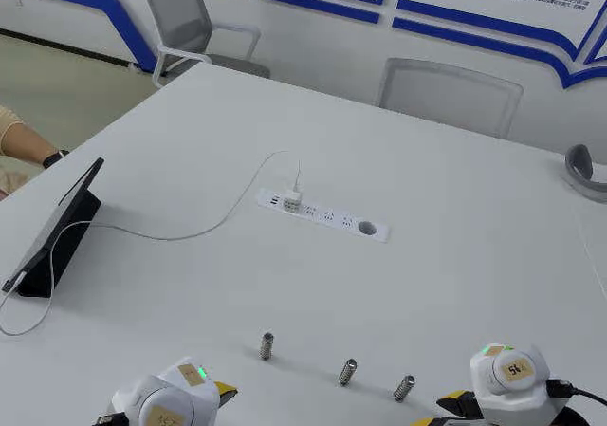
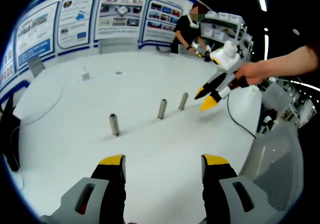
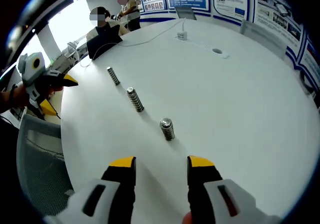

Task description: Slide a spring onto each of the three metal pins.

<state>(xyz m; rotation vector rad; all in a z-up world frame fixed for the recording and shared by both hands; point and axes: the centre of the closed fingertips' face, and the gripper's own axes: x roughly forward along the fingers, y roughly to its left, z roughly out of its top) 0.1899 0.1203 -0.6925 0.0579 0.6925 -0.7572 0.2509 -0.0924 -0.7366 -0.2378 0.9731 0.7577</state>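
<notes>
Three short metal pins stand upright in a row near the table's front edge, each wrapped in a coiled spring: left pin (image 1: pixel 266 345), middle pin (image 1: pixel 347 372), right pin (image 1: pixel 404 387). The left gripper view shows them as left pin (image 2: pixel 114 124), middle pin (image 2: pixel 162 109) and right pin (image 2: pixel 183 101). In the right gripper view the right pin (image 3: pixel 167 128) is nearest, then the middle pin (image 3: pixel 135 99) and the left pin (image 3: pixel 113 75). My left gripper (image 2: pixel 164 161) (image 1: pixel 220 393) is open and empty, short of the row. My right gripper (image 3: pixel 161 162) (image 1: pixel 453 405) is open and empty, just right of the right pin.
A white power strip (image 1: pixel 322 215) with a plugged charger lies mid-table, its cable running to a black tablet (image 1: pixel 57 231) propped at the left edge. Grey chairs (image 1: pixel 446 94) stand behind the table. A grey headset (image 1: pixel 583 172) rests at the far right. A person's arm (image 1: pixel 24 141) shows at left.
</notes>
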